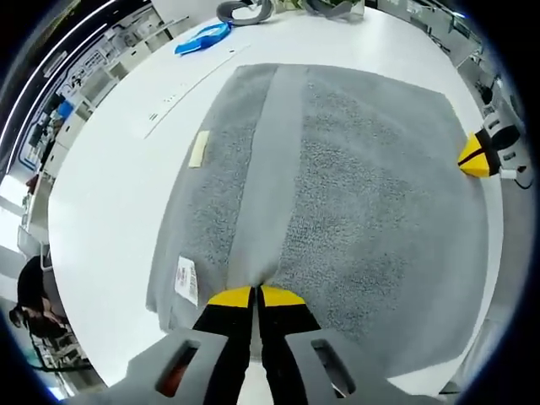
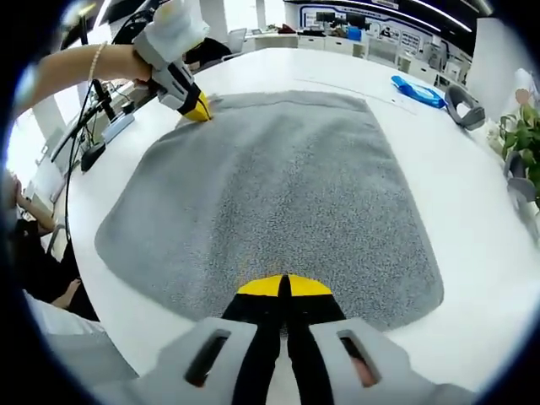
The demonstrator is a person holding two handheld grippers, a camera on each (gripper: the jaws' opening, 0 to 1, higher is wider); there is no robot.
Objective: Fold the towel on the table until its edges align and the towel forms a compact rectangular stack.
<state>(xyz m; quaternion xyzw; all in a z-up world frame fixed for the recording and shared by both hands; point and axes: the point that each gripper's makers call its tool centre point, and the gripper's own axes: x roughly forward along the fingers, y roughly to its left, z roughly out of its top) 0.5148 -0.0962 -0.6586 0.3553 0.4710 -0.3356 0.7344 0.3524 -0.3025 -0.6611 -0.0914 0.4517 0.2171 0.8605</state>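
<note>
One towel (image 1: 337,194), two tongs (image 1: 256,297)

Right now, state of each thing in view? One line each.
towel: spread flat on the table, unfolded, tags showing near one edge
left gripper: fingers shut on the towel edge
right gripper: fingers shut on the towel at the opposite edge
blue item: lying on the table, clear of the towel

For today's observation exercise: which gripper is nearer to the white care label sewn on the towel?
Left. The left gripper is shut on the towel edge right beside the white care label; the right gripper is at the towel's opposite edge, far across from it.
</note>
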